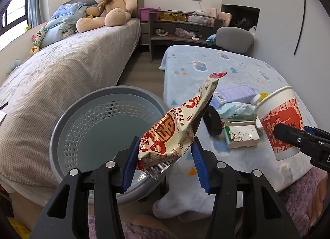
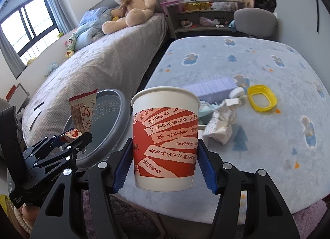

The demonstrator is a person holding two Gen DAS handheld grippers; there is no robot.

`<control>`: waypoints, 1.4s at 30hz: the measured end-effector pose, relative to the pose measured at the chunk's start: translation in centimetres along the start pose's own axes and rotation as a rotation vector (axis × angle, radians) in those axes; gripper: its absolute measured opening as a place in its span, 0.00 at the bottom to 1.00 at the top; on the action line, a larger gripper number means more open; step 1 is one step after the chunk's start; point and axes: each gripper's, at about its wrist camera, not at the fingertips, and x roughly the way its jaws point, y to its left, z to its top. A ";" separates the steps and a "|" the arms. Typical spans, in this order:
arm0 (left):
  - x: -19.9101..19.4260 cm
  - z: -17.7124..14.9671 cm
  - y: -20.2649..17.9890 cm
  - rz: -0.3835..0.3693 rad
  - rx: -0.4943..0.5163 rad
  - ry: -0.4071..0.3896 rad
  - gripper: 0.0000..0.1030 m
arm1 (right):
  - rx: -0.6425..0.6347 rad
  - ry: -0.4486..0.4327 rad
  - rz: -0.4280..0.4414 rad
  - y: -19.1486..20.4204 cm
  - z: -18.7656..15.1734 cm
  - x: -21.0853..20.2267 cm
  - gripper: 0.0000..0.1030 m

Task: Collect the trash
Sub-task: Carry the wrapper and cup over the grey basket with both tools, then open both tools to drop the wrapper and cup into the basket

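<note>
You work in a bedroom where a low table [image 2: 257, 57] draped in a pale blue fleece printed with bears and small trees stands beside a bed [image 1: 61, 69] with a grey checked cover. A large teddy bear [image 1: 111, 1] sits at the headboard, a grey shelf unit [image 1: 181, 28] lines the far wall, and a grey chair [image 1: 235, 38] is pushed up to the table's far edge.

Your left gripper [image 1: 165, 156] has its jaws clamped on the lower end of a cream snack wrapper [image 1: 177, 127], printed in red with a large Chinese character and smaller Chinese text; the wrapper rises up and to the right, hanging just beside the rim of a grey perforated bin [image 1: 103, 127] that stands between bed and table. The bin's floor shows bare.

Your right gripper [image 2: 165, 156] has its jaws pressed against both sides of a white paper cup [image 2: 165, 140], upright and held above the table's near edge, banded in red with strips of Chinese writing. What the cup holds cannot be seen.

On the table lie a lilac carton [image 2: 214, 88] on its side, a yellow plastic ring [image 2: 262, 98], crumpled lined paper [image 2: 220, 125], a small green-and-white box [image 1: 241, 135] and a black roll [image 1: 214, 121], all bunched together.
</note>
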 end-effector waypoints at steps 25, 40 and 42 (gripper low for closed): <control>4.3 0.7 10.2 0.123 -0.164 0.054 0.47 | -0.214 0.072 0.176 11.3 3.8 9.0 0.58; 4.3 0.7 12.7 0.167 -0.208 0.052 0.50 | -0.257 0.110 0.208 13.3 4.1 12.1 0.58; 4.1 0.7 12.8 0.169 -0.211 0.047 0.54 | -0.260 0.107 0.208 13.4 4.2 12.3 0.60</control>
